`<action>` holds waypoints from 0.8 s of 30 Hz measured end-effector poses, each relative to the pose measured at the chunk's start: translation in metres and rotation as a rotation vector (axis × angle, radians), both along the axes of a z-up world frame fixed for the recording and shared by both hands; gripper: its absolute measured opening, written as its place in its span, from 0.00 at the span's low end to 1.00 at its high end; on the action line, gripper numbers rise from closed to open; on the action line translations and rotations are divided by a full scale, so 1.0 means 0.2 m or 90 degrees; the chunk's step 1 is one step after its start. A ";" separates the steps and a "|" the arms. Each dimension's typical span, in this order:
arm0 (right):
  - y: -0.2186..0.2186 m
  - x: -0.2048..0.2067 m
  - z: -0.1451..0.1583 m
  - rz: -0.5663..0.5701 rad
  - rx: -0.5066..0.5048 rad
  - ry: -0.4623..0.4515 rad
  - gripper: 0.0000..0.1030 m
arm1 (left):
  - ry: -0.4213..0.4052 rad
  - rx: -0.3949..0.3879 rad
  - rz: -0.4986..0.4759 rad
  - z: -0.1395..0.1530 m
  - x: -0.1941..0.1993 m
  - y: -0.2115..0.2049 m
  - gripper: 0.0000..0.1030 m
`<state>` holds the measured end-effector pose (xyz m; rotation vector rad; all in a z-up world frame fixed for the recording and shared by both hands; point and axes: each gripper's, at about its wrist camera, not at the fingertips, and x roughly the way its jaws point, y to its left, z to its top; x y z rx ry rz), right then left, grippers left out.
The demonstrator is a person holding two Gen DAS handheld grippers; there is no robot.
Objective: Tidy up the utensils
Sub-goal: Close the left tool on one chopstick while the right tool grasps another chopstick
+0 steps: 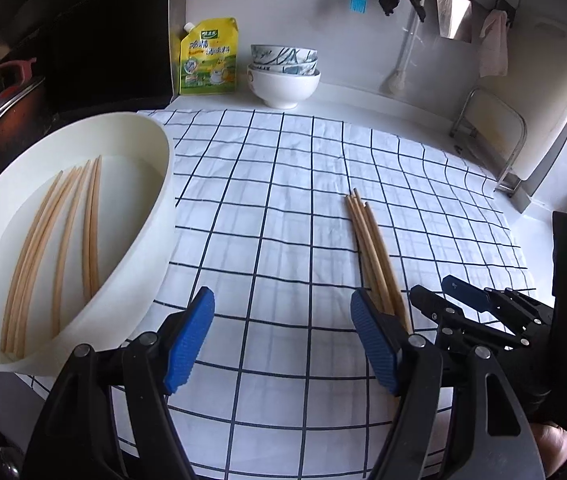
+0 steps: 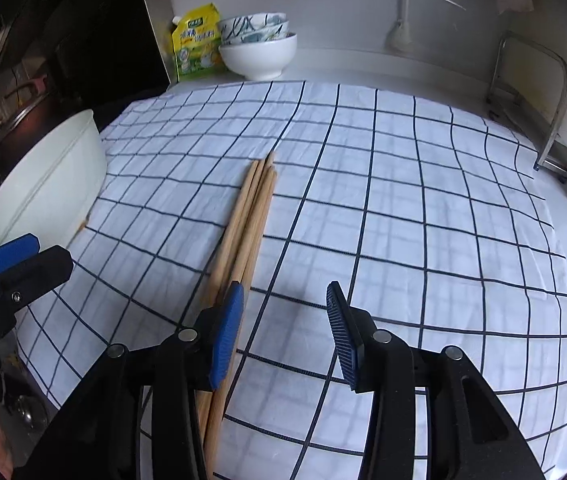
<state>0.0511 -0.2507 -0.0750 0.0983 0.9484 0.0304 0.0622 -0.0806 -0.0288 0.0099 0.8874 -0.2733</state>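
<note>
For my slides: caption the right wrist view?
Open right gripper beside bundled chopsticks on checked cloth, white basin at left.

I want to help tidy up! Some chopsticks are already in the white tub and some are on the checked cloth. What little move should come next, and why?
Probably slide the right gripper a little left so the chopsticks on the cloth sit between its open fingers. Right now the bundle lies under its left finger, not in the gap, and the white tub already holds the others.

Chopsticks [image 1: 371, 248] lie on the cloth [image 1: 283, 200], right of the basin [image 1: 155, 208].
</note>
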 end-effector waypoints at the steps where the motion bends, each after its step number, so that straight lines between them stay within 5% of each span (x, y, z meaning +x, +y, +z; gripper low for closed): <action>1: 0.01 0.00 -0.01 0.001 -0.005 0.007 0.40 | 0.001 0.000 0.000 0.00 0.00 0.00 0.67; 24: 0.04 -0.02 -0.05 0.028 -0.043 0.033 0.40 | 0.026 -0.004 -0.005 -0.12 -0.02 -0.05 0.69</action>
